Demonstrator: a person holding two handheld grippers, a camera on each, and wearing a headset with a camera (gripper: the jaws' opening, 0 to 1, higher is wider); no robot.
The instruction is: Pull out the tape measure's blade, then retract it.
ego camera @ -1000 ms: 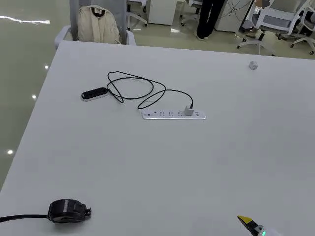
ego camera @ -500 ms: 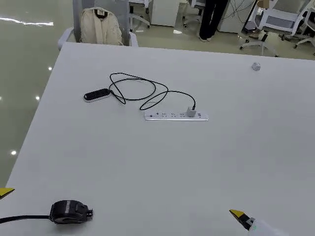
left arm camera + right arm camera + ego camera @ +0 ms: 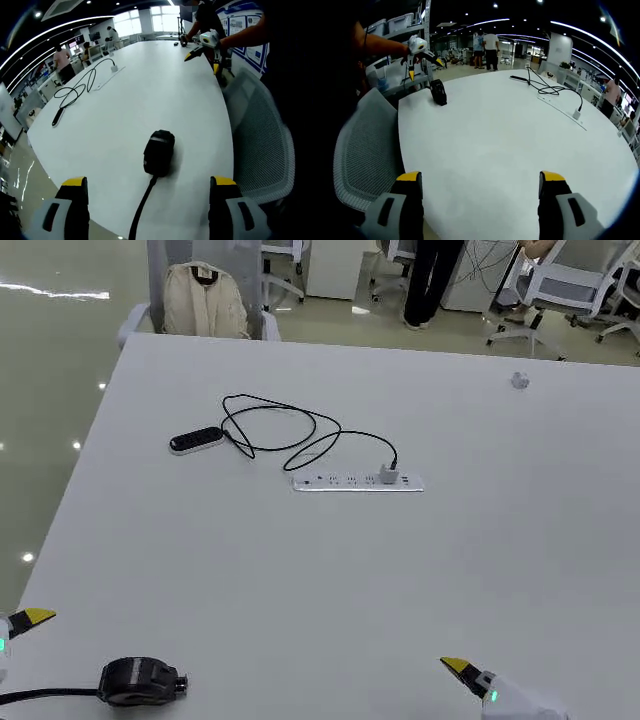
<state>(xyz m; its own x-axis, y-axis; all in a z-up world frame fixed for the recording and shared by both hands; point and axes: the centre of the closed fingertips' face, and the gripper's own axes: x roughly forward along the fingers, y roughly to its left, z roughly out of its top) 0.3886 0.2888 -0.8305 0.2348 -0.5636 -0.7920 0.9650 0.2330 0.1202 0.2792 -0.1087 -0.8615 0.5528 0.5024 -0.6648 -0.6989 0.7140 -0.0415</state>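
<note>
Over the last second both grippers have come in toward the work. In the head view a yellow jaw tip of the left gripper [image 3: 148, 181] now shows at the left edge, where there was none a second ago, and the right gripper [image 3: 480, 176] has pushed its tip further up and in from the bottom right. Part of that shift is the headset tilting, since the power strip [image 3: 357, 481] has slid in the picture too. The tape measure [image 3: 159, 152] has not been touched. It lies on its side near the left front corner of the white table [image 3: 300, 580], straight ahead of the left gripper and between the lines of its jaws, though a little beyond their tips. A black cord [image 3: 142, 210], probably a lanyard though the fisheye makes it hard to be sure, trails from the case back toward the table edge. No blade is drawn out. Both grippers stand with jaws wide apart and hold nothing. I judge this as the approach: the left gripper is lined up to take the case, while the right, well apart across the table, would then have to come over for the blade's hook.
</note>
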